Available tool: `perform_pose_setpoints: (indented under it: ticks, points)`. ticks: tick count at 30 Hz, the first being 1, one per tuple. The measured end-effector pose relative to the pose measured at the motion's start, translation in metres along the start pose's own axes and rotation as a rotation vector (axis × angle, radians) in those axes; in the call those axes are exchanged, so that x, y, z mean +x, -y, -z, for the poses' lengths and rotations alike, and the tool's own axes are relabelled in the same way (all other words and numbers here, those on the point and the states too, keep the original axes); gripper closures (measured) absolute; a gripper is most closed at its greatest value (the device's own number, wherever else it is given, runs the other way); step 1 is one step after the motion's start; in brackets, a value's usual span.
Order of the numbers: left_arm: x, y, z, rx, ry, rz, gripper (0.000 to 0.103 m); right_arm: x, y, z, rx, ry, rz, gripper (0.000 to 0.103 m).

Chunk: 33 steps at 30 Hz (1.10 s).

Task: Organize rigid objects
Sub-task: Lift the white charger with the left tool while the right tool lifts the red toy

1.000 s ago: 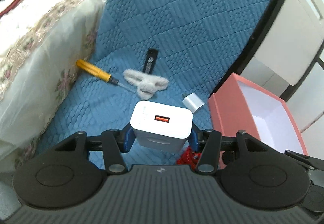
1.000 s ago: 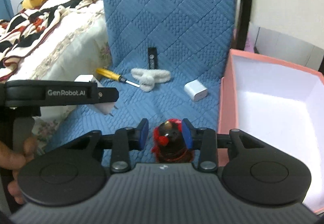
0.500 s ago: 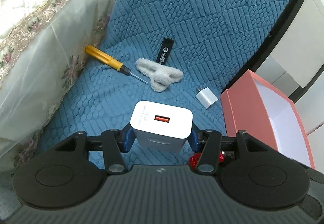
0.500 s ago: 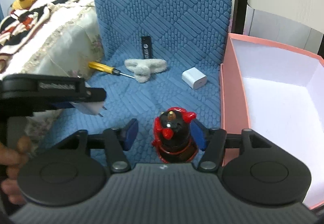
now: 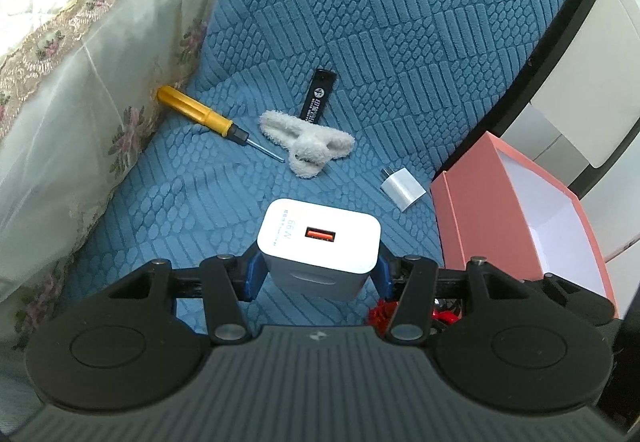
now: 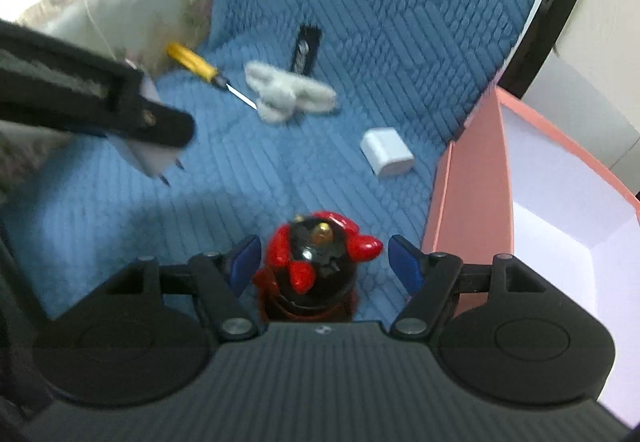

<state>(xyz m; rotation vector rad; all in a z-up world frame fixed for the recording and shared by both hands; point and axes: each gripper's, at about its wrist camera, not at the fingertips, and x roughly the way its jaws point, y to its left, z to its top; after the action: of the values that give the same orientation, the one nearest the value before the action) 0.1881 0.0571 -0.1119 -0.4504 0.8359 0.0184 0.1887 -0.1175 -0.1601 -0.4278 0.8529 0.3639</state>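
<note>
My left gripper (image 5: 318,274) is shut on a large white charger (image 5: 320,242) with an orange port, held above the blue quilted seat (image 5: 200,210). In the right wrist view that charger (image 6: 154,150) hangs at the left, prongs down. My right gripper (image 6: 326,262) has its jaws opening; a red and black figurine (image 6: 316,266) stands between them, and the blue pads stand clear of it on both sides. A small white plug cube (image 6: 386,156) lies on the seat close to the pink box (image 6: 464,210), which is open with a white inside.
A yellow-handled screwdriver (image 5: 200,116), a fluffy white cloth piece (image 5: 308,146) and a black lighter (image 5: 318,96) lie farther back on the seat. A floral bedspread (image 5: 60,102) borders the left. A white cabinet (image 5: 580,42) stands behind the box.
The right gripper's jaws have spread apart from the figurine, and the gripper has dropped and rolled. The left gripper still holds the charger, with the view shifted slightly.
</note>
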Motion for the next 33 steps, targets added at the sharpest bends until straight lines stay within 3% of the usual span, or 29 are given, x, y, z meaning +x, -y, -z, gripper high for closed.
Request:
perform_pose_setpoints:
  ticks: [4, 8, 15, 23, 33]
  points:
    - [0.001, 0.000, 0.000, -0.010, -0.001, -0.004, 0.045, 0.007, 0.003, -0.001, 0.033, -0.022, -0.044, 0.031]
    - [0.001, -0.001, 0.000, -0.007, -0.001, -0.004, 0.045, 0.006, 0.000, 0.002, 0.053, -0.007, -0.068, 0.045]
    - [-0.005, 0.003, 0.000, 0.007, 0.010, 0.006, 0.045, -0.016, 0.013, 0.000, 0.160, 0.046, -0.070, 0.046]
    - [-0.043, 0.020, 0.001, 0.011, 0.069, 0.035, 0.045, -0.076, 0.035, -0.007, 0.238, 0.130, -0.085, 0.046]
    - [-0.095, 0.050, 0.021, 0.043, 0.079, 0.050, 0.045, -0.146, 0.050, 0.003, 0.293, 0.206, -0.082, 0.046]
